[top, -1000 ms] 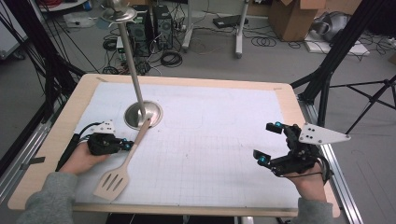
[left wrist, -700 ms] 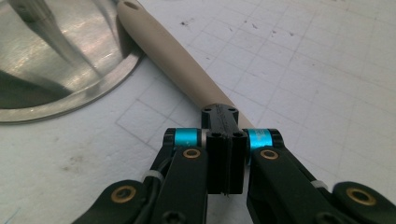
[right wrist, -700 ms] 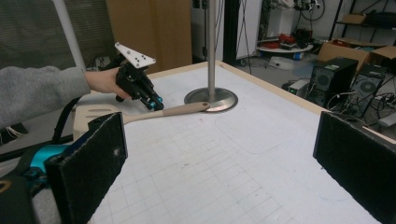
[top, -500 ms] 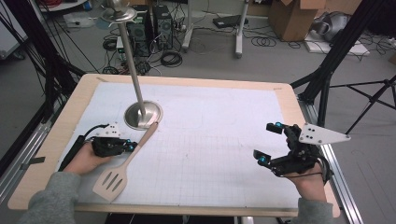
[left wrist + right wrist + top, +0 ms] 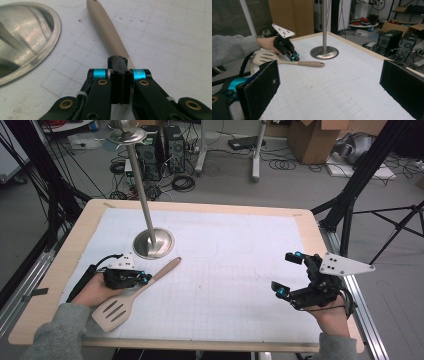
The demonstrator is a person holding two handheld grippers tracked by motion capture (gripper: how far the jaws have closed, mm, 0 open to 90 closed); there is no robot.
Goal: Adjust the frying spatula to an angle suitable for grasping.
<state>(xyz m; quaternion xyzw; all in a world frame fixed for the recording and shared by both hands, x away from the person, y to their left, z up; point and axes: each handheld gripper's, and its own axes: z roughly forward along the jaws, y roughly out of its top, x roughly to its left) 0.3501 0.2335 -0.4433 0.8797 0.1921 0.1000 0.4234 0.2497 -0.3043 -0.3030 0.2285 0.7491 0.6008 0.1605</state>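
Left gripper (image 5: 142,279) has its jaws clamped on the handle of one slotted spatula (image 5: 131,296), lower left in the high view. Pale beige, smooth and matte, it has a rounded handle and a flat head with three slots. Right gripper (image 5: 289,275) gapes empty, lower right. One shiny steel stand (image 5: 152,243) rises nearby.

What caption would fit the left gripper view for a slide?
Left gripper shut on the handle of a wooden slotted spatula, beside the round steel base of a stand on the gridded mat.
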